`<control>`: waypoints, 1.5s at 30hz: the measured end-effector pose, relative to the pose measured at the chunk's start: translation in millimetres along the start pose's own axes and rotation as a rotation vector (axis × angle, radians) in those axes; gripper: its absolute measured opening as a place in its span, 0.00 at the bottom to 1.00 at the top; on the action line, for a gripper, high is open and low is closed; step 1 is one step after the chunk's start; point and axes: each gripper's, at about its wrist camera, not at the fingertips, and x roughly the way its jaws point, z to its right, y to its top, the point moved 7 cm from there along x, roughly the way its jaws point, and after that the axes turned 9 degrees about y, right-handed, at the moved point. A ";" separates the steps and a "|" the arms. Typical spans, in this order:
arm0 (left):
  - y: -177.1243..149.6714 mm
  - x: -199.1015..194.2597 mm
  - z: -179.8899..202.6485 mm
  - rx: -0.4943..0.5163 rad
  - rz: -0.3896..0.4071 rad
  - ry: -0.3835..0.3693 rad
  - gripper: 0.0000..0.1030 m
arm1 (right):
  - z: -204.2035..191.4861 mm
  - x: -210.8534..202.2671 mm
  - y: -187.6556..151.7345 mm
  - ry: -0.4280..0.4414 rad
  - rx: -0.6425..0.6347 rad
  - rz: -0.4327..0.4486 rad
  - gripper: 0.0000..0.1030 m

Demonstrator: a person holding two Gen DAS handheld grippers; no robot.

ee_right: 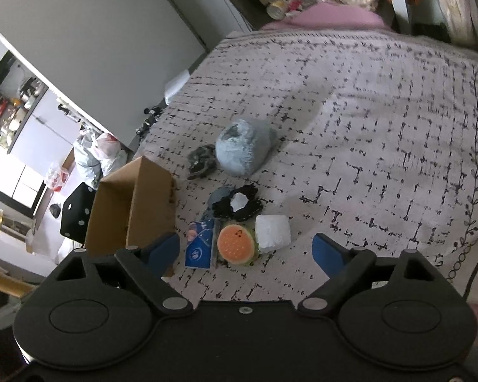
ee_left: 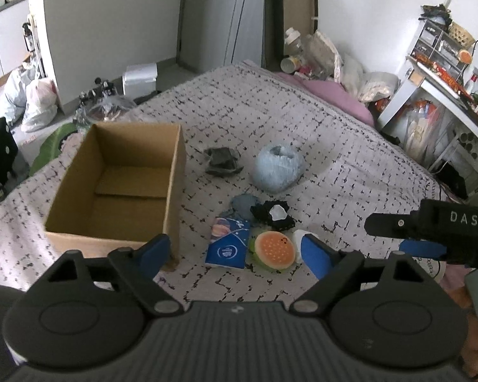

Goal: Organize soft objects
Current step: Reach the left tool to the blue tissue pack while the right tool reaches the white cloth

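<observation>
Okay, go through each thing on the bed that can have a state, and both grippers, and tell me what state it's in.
Cardboard box: open, upright, nothing inside.
Left gripper: open, holding nothing.
Right gripper: open, holding nothing.
Blue tissue pack: lying flat beside the box.
Burger toy: lying on the bedspread, touching the tissue pack.
Light blue bundle: resting apart, outside the box.

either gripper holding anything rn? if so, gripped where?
Nothing held. The left gripper and right gripper are both open, fingers spread with nothing between them, above the patterned bedspread. The brown cardboard box looks empty.
</observation>
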 end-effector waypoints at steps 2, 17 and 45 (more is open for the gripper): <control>-0.2 9.4 3.1 0.002 -0.009 0.003 0.84 | 5.9 5.9 1.3 0.001 0.019 -0.001 0.84; -10.3 84.8 19.8 0.020 -0.110 0.014 0.77 | 36.3 49.8 7.6 0.035 0.162 -0.047 0.65; -25.8 138.2 26.5 0.023 -0.095 0.157 0.63 | 53.5 118.7 2.4 -0.047 0.171 -0.195 0.56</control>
